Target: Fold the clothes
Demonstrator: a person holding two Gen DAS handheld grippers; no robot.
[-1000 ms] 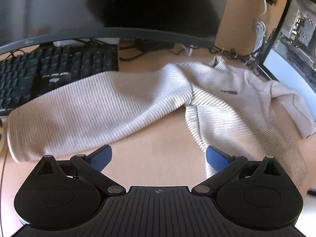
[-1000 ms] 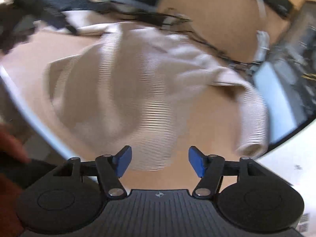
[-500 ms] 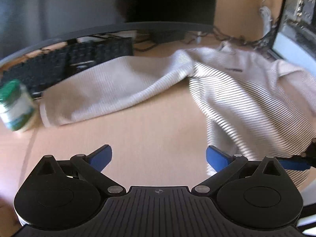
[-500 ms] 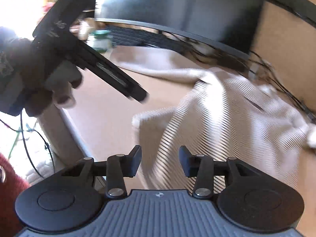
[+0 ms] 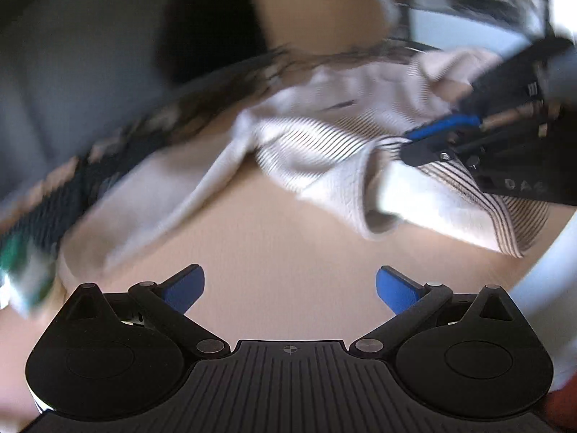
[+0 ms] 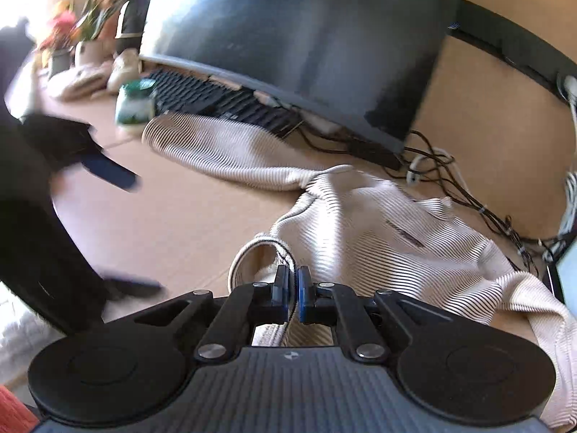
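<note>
**Right gripper pinches sweater hem while left hovers open over bare desk**

While the striped sweater [image 6: 378, 223] lies spread across the tan desk [image 6: 173, 223], its near hem is bunched up and clamped between the closed blue pads of the right gripper [image 6: 292, 290]. One sleeve stretches away to the left toward the keyboard [image 6: 216, 99], ending just beside a green-lidded jar [image 6: 135, 103]; the body rumples off to the right toward a tangle of cables [image 6: 468, 195] by the back wall. A broad stretch of bare desk lies left of the held hem, between it and the sleeve.

Seen from the left wrist, the left gripper [image 5: 290, 288] stands with its fingers spread wide and nothing between them, over bare desk [image 5: 288, 238] near the front edge. That view is heavily blurred, yet it shows the right gripper [image 5: 425, 140] from the side, biting a lifted fold of the sweater [image 5: 324, 144], something the right wrist view shows only from behind. The right wrist view alone gives a sharp look at the large dark monitor [image 6: 306, 36] overhanging the keyboard, and at potted plants [image 6: 72, 25] in the far left corner.

Half a second ago the right fingers were partly apart above the cloth; they have since closed on the hem. The left gripper has swung, so the sweater now sits further right in its view.
</note>
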